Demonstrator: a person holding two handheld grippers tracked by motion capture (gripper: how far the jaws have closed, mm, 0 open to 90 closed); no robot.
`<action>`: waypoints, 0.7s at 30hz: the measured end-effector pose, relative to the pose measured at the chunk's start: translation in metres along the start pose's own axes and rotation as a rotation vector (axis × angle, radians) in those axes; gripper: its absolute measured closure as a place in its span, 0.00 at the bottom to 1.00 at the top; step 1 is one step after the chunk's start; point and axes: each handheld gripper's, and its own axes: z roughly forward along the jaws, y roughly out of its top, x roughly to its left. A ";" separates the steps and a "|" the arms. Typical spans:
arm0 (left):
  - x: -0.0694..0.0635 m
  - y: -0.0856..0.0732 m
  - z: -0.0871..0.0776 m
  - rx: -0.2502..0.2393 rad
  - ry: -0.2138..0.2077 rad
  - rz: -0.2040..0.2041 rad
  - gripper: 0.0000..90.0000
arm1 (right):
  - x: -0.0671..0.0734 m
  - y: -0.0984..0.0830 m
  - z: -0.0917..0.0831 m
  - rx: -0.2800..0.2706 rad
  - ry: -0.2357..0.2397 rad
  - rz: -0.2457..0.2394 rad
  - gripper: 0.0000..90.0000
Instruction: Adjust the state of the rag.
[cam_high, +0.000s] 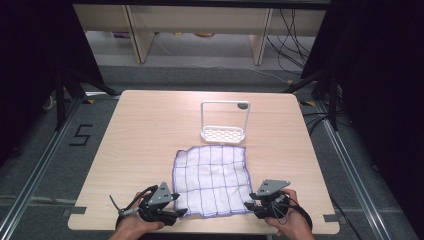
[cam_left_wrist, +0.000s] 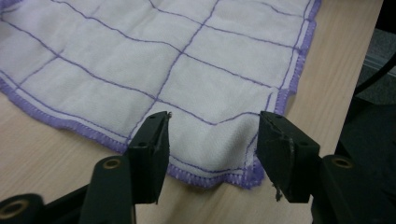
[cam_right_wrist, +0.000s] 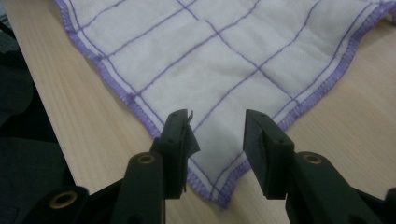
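While the cloth (cam_high: 212, 181) lies flat on the table (cam_high: 150, 130), we bring a gripper to each of its two near corners.

We see a roughly square piece of soft woven white fabric with a purple grid and stitched purple hem, no clear long axis, its edges skewed slightly to the table's, just on the near side of the white rack (cam_high: 224, 122) with its perforated base and upright frame. Our left gripper (cam_left_wrist: 212, 133) stands open astride the cloth's near left corner, and our right gripper (cam_right_wrist: 217, 133) stands open astride the near right corner; neither pair of pads presses the fabric.
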 end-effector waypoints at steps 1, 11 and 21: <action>0.000 0.000 0.002 0.011 -0.003 0.016 0.52 | 0.000 -0.001 0.001 0.018 0.015 -0.004 0.70; -0.001 -0.001 0.008 0.067 -0.073 0.107 0.95 | 0.007 -0.009 0.003 0.091 0.059 -0.053 0.98; 0.002 -0.003 0.005 0.074 -0.094 0.121 0.91 | 0.024 -0.014 -0.003 0.099 0.087 -0.125 0.97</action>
